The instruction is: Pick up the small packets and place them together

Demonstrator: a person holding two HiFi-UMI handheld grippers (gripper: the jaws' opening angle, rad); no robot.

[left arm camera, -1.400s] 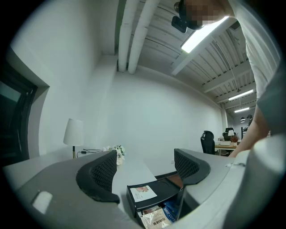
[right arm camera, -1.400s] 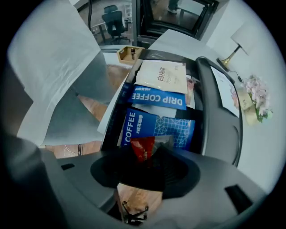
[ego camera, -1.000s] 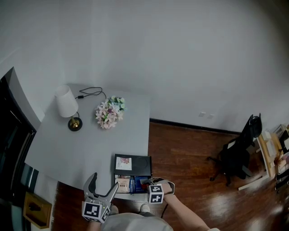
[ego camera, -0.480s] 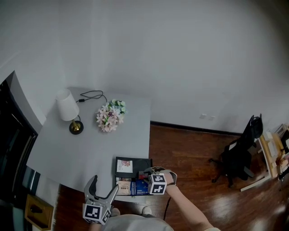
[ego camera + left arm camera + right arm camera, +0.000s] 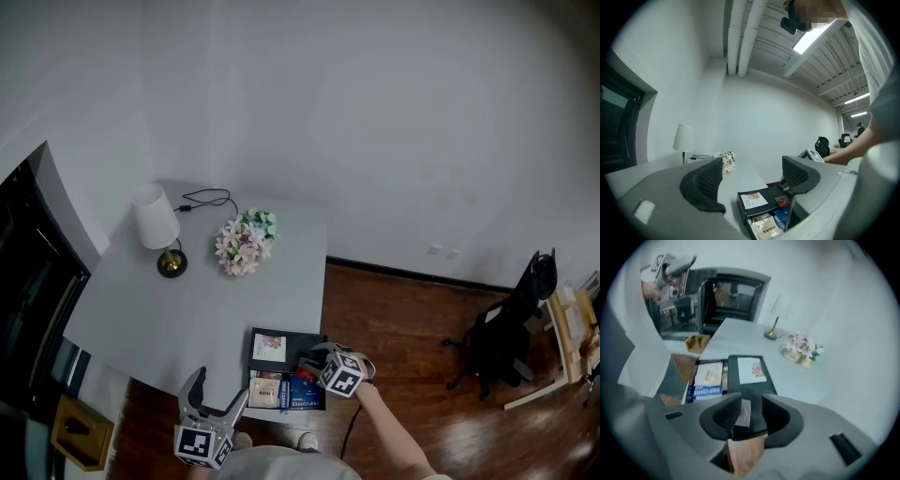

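At the lower middle of the right gripper view, the small pale packet with a red mark [image 5: 743, 413] is my worry. I judge it thin and slick and caught by little more than an edge, so a tilt or a quick swing could let it twist and slip out. Brown wooden floor [image 5: 422, 347] lies right beyond the lower right edge of the grey tabletop [image 5: 187, 309], and a packet dropped there would be awkward to get back. If I come down too steeply I could also knock the flat black tray [image 5: 753, 390] with its white picture card [image 5: 751, 370]. I could equally shove the blue drip-coffee packet [image 5: 708, 391] and the beige packet [image 5: 708, 375] lying just beside it at centre left. My right hand-held gripper [image 5: 750, 408] is narrowed to a small gap and pinches that packet between its pads, above the near end of the tray. My left hand-held gripper [image 5: 752, 178], at the bottom left of the head view, has its jaws spread wide with nothing between them and touches nothing; the tray and packets show beyond it, low in its own view
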